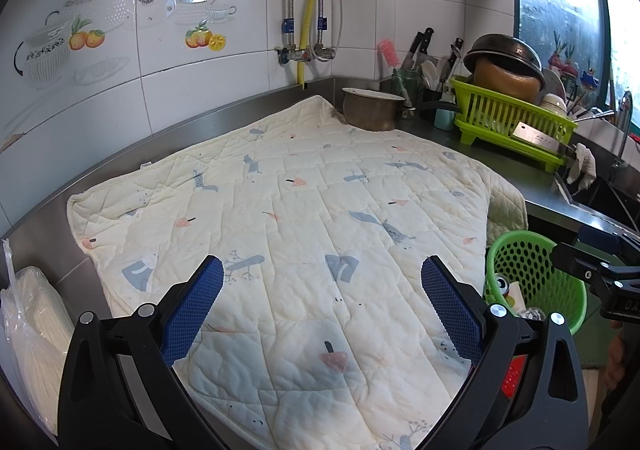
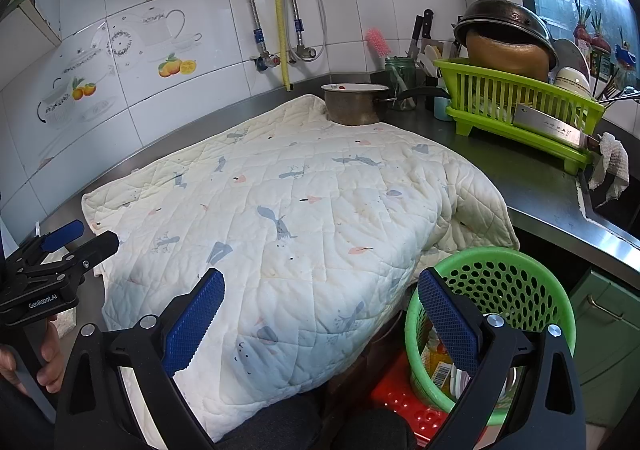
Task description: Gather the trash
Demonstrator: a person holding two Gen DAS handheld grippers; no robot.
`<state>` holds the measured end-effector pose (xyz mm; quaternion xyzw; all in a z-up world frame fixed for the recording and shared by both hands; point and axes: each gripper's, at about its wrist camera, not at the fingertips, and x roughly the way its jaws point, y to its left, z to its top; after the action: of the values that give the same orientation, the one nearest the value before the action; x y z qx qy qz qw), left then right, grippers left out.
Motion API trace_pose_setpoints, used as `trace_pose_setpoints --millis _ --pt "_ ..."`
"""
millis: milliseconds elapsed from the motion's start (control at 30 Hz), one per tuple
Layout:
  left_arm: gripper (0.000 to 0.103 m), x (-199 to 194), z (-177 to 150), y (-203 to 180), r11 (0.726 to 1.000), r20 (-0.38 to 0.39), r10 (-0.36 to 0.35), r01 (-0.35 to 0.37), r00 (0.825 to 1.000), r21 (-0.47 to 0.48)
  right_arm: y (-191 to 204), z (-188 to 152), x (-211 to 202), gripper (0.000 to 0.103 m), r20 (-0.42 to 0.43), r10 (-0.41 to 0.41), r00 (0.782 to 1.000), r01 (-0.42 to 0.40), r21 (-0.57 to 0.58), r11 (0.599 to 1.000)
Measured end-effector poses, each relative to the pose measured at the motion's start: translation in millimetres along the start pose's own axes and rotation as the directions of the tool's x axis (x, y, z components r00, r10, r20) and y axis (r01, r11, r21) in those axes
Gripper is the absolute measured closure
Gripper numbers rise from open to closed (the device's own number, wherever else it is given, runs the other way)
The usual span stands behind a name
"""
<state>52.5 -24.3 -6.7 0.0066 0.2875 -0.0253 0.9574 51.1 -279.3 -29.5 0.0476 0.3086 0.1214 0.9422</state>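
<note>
Trash already lies inside the round green perforated plastic basket [image 2: 492, 314] at four o'clock. Both the left claw [image 1: 322, 304] and right claw [image 2: 320, 314] gape wide, empty. Beyond, the cream quilted cloth [image 1: 304, 201] covering the surface shows nothing left; collection looks about finished.

Quilted mat [image 1: 288, 217] spread on counter [image 1: 500, 165], front edge hanging over. Pot [image 1: 370, 109] on mat's far corner. Dish rack [image 1: 516, 121] right of pot, by sink [image 1: 600, 193]; cleaver [image 2: 548, 125] leaning on rack. Basket [image 2: 492, 326] below counter edge, right of mat, trash inside. Bagged stack [image 1: 28, 330] left of mat.
</note>
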Motion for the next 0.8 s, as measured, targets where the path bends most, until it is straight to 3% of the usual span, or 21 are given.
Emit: trace_pose_setpoints --millis 800 --pt "0.005 0.6 2.8 1.4 1.0 0.004 -0.009 0.009 1.0 0.003 2.3 0.8 4.3 0.009 -0.008 0.007 1.0 -0.007 0.003 1.0"
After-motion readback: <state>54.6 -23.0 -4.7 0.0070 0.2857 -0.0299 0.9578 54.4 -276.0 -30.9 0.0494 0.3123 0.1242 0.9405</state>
